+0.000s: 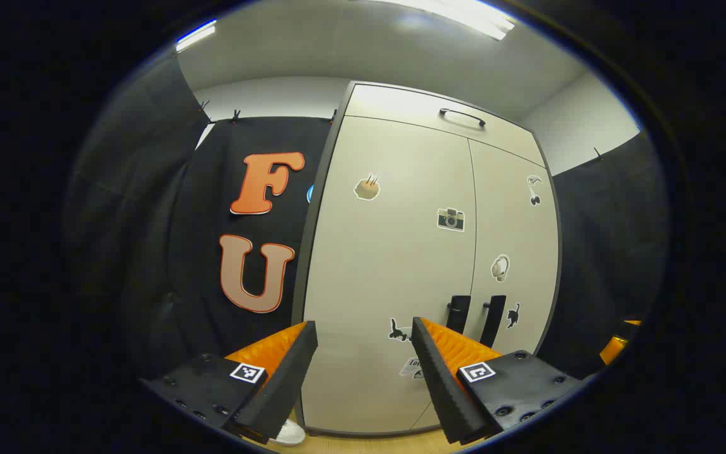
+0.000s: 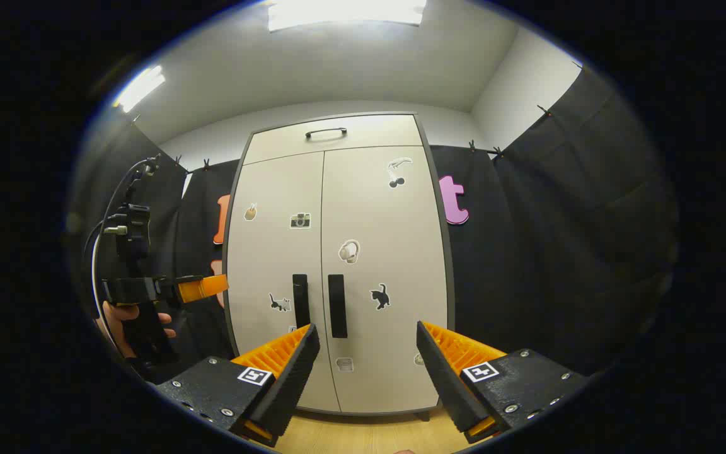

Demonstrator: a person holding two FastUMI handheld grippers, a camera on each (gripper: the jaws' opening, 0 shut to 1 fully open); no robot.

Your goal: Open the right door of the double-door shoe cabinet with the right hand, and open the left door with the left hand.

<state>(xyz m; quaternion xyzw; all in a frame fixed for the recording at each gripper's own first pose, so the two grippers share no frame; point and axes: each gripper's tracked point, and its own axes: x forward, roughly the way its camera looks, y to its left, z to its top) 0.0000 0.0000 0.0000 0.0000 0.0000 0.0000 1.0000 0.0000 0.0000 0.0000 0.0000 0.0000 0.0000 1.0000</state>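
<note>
Both doors shut – right tongs [image 2: 367,353] and left tongs [image 1: 364,353] held wide, empty. Adjacent handles: the left handle [image 2: 300,300] could be grabbed instead of the right handle [image 2: 336,305].

We see a white ceiling [image 2: 338,60] with a bright light panel [image 2: 345,11] overhead and a second strip light [image 2: 138,87] off to one side. White walls [image 2: 527,79] rise above the black cloth [image 2: 558,239] that hangs from clips around the booth. Along the bottom edge we make out a pale wooden floor [image 2: 369,435].
</note>
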